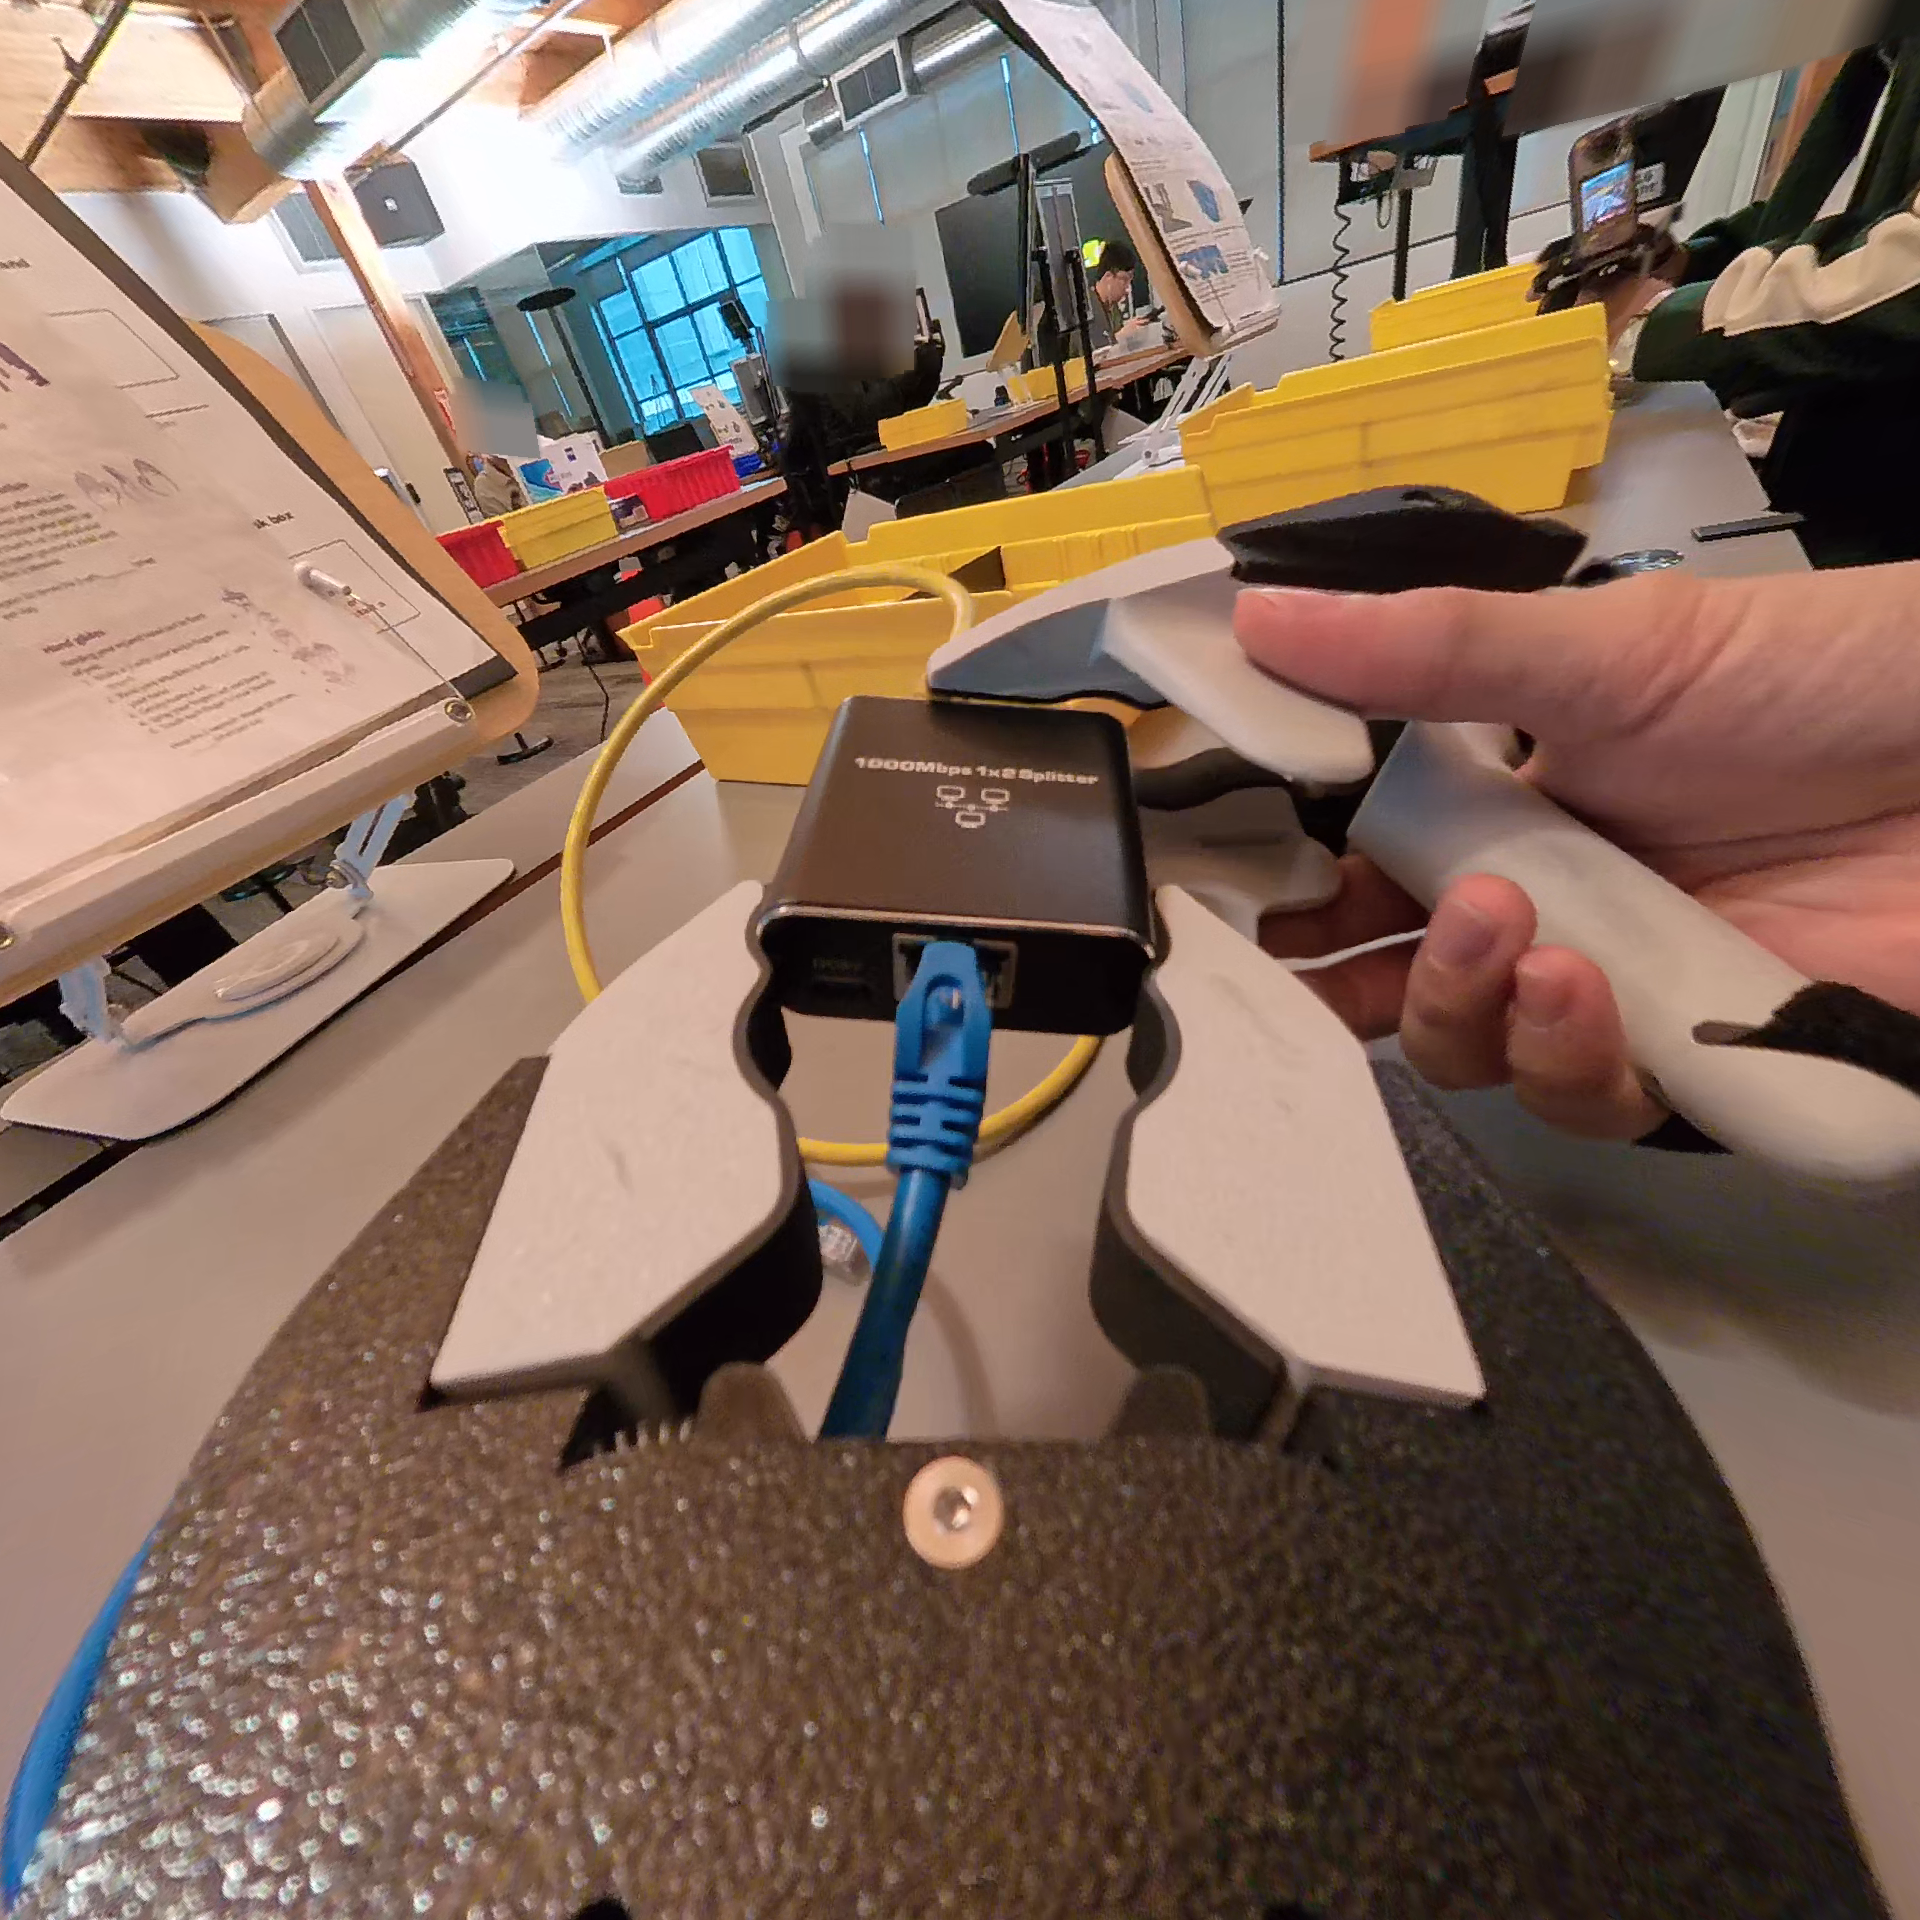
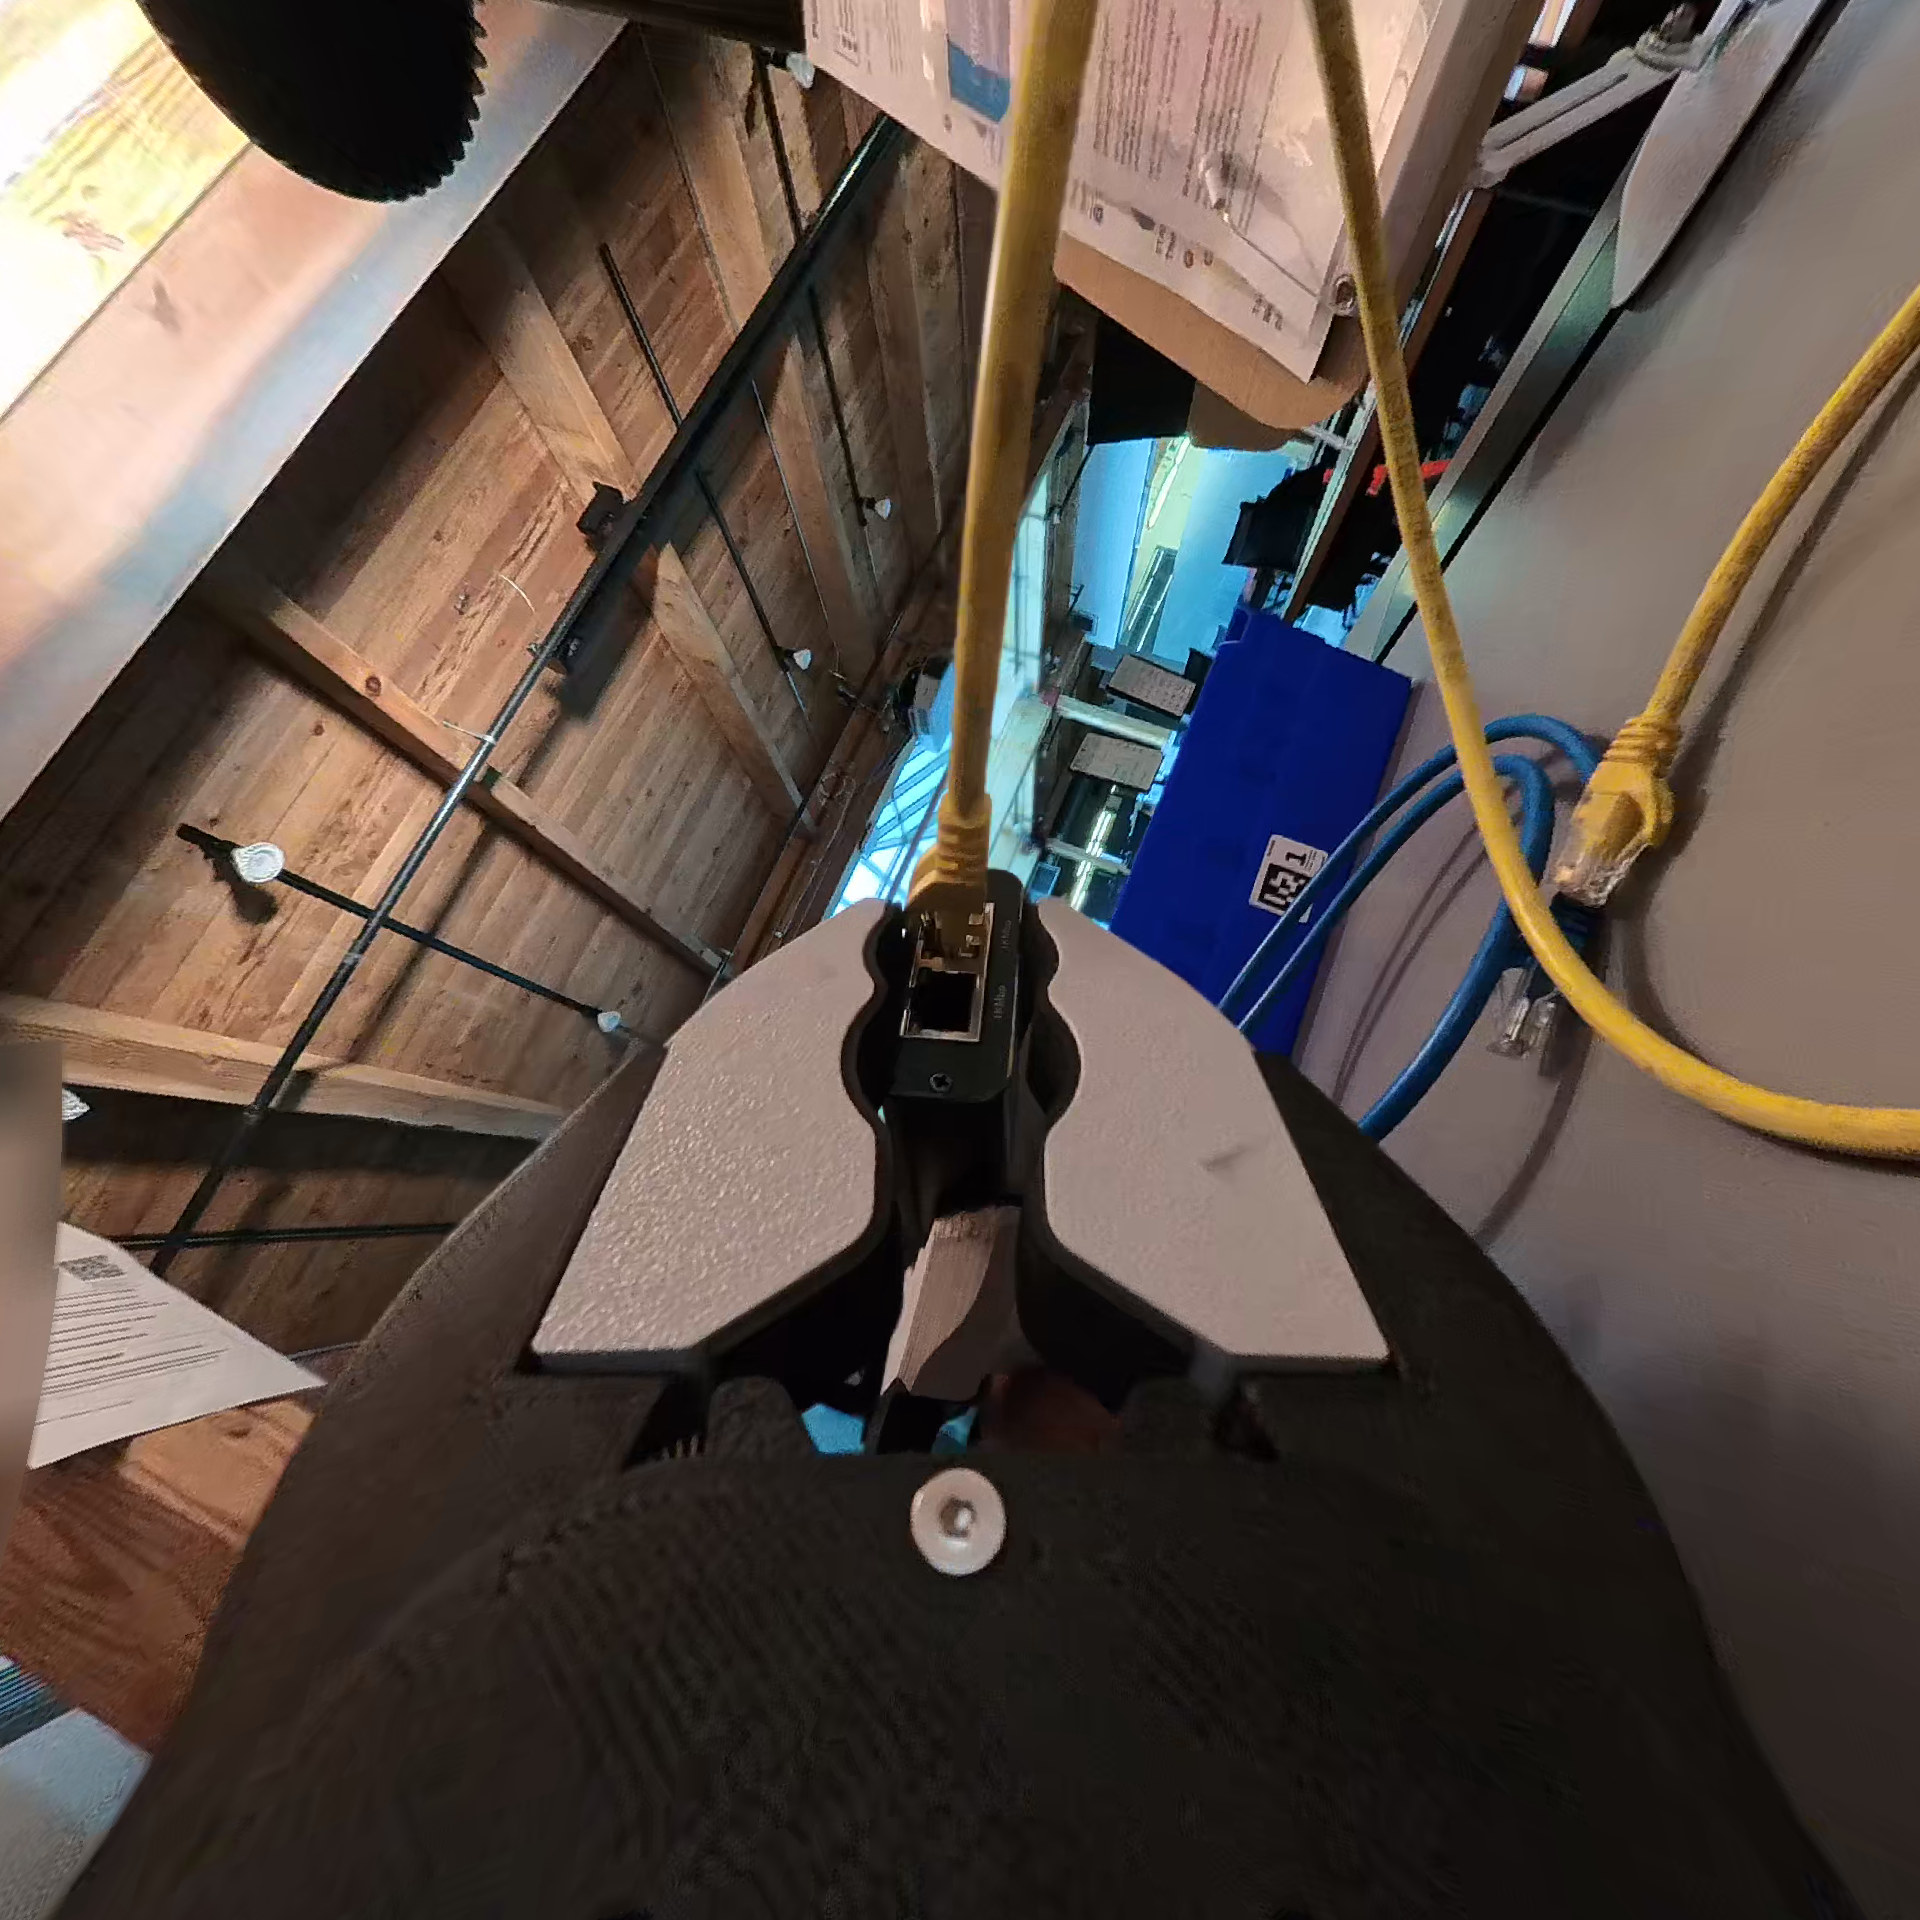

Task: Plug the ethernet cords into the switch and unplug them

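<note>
Right gripper (image 2: 956, 997) clamped on the black switch (image 1: 961, 862) across its thin faces; left gripper (image 1: 951, 977) spread wide, flanking its sides — blue cord (image 1: 935, 1049) seated, running straight back between the fingers along the pull axis

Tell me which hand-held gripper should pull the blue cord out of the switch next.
Left. The left hand-held gripper is open with the blue cord's plug right between its fingers. The right hand-held gripper is shut on the switch, probably steadying it.
</note>
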{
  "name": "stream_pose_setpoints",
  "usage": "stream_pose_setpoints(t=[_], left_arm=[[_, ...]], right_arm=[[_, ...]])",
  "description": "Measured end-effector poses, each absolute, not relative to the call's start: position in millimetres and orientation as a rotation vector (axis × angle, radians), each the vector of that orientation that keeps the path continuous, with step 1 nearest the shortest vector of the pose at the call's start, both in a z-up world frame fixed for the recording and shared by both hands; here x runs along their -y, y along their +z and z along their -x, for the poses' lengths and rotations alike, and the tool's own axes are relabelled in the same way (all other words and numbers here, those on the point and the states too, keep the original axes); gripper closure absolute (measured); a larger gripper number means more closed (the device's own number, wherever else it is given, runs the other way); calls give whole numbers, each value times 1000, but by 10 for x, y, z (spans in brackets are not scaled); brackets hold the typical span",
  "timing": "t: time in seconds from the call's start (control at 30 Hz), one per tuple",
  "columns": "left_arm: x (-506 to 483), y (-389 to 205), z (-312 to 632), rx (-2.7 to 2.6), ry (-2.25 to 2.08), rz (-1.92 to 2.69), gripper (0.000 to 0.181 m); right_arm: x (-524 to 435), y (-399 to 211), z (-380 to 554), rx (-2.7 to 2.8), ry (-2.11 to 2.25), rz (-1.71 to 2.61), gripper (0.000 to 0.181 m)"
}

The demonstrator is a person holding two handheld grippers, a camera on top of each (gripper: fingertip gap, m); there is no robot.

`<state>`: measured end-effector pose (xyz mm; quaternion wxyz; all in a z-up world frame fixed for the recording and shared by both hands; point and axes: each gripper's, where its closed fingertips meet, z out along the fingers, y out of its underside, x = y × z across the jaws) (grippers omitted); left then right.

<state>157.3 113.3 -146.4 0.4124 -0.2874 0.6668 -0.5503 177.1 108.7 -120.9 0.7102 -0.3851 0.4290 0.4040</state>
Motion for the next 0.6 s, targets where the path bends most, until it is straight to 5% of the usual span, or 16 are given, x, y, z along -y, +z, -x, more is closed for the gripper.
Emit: stream_pose_setpoints(t=[0.6], left_arm=[[-1146, -1536, -1610, -1697, -1238, 685, 118]], right_arm=[[-1083, -1272, -1806, -950, 883, 827, 168]])
